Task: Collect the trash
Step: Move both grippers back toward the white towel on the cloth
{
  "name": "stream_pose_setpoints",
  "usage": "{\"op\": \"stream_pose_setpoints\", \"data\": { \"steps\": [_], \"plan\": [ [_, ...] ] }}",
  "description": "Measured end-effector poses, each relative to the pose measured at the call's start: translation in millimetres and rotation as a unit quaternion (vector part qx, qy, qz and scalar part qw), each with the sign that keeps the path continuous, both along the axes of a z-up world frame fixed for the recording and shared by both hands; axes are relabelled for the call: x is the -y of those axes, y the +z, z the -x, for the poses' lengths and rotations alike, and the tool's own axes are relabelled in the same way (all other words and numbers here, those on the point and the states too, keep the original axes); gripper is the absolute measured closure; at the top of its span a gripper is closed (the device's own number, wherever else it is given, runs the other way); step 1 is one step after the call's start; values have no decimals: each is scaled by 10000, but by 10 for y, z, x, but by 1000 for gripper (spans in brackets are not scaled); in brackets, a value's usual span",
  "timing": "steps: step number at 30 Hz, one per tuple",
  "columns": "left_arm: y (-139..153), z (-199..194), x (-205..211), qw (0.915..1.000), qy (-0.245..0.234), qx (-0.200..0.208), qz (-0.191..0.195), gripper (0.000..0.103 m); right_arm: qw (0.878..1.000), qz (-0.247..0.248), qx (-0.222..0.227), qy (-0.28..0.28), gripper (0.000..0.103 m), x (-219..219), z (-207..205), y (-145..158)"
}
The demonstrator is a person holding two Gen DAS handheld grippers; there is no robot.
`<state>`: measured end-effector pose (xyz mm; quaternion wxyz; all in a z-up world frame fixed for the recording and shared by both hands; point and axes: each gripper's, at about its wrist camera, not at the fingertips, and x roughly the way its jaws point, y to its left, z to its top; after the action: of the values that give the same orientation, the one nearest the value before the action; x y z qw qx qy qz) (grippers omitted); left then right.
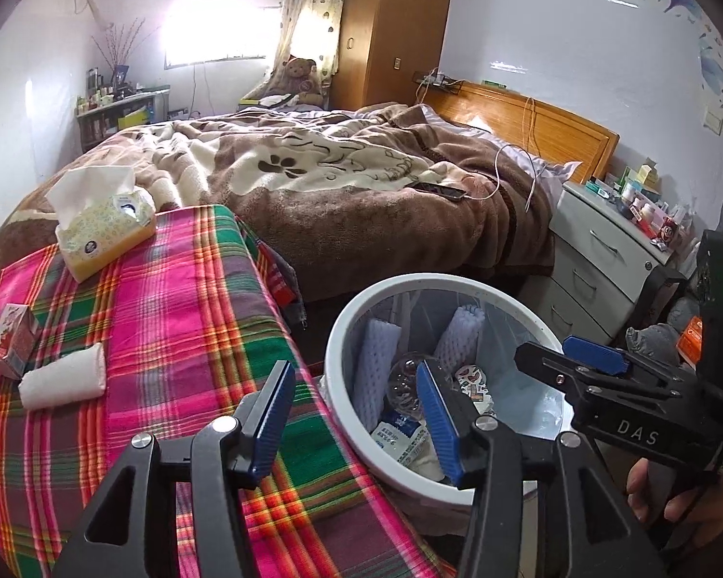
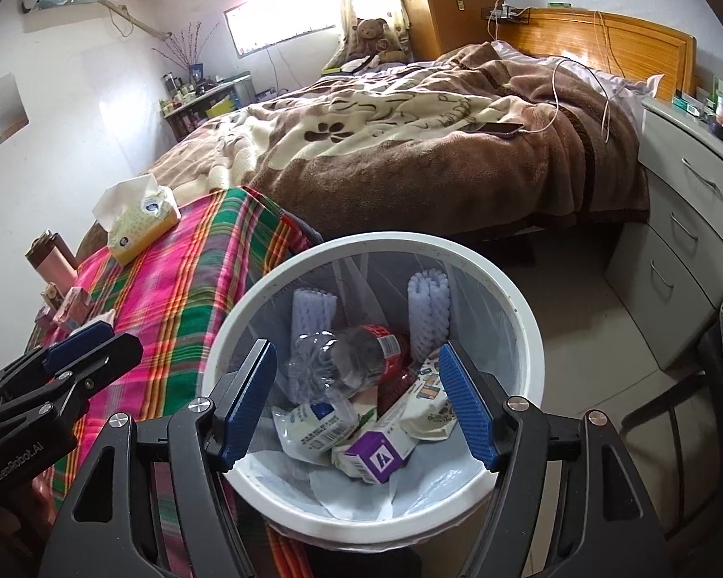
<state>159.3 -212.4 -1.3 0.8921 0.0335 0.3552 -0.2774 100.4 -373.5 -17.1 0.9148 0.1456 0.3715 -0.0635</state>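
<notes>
Behind everything stands one large bed [image 1: 361, 183] with a brown and cream blanket, and on the blanket lies one dark phone [image 2: 496, 128] joined to a white cable. Beside the bed is one white nightstand [image 2: 689, 241] with three drawers. Nearer to the cameras there is one table under a pink, green and orange plaid cloth [image 1: 168, 337].

Just beside the table edge stands one round white trash bin [image 2: 525, 318] with a clear plastic liner. Inside it I count two pieces of pale lilac foam netting [image 2: 429, 303], upright against the far wall, one crushed clear plastic bottle [image 2: 347, 356] with a red label, lying on its side, one white printed pouch [image 2: 313, 433], one small purple and white carton [image 2: 371, 453], and one crumpled cream wrapper [image 2: 434, 404] with coloured pictures.

On the cloth I count one yellow tissue pack [image 1: 106, 226] with a white tissue standing out of it, one rolled white piece of paper or foam [image 1: 65, 380], and one small red and white carton [image 1: 9, 347] at the left edge; other things there are cut off.

The left gripper [image 1: 356, 419] has its jaws wide apart and empty, over the border between table and bin. The right gripper [image 2: 356, 409] is also spread open and empty, over the mouth of the bin.
</notes>
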Motion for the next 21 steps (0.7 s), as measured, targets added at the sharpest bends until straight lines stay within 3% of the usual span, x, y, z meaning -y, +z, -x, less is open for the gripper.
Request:
{"op": "stream_pose_setpoints", "data": {
  "steps": [21],
  "plan": [
    [88, 106, -752, 9980, 608, 170, 23, 51, 9989, 32, 258, 385, 32, -477, -12, 107]
  ]
}}
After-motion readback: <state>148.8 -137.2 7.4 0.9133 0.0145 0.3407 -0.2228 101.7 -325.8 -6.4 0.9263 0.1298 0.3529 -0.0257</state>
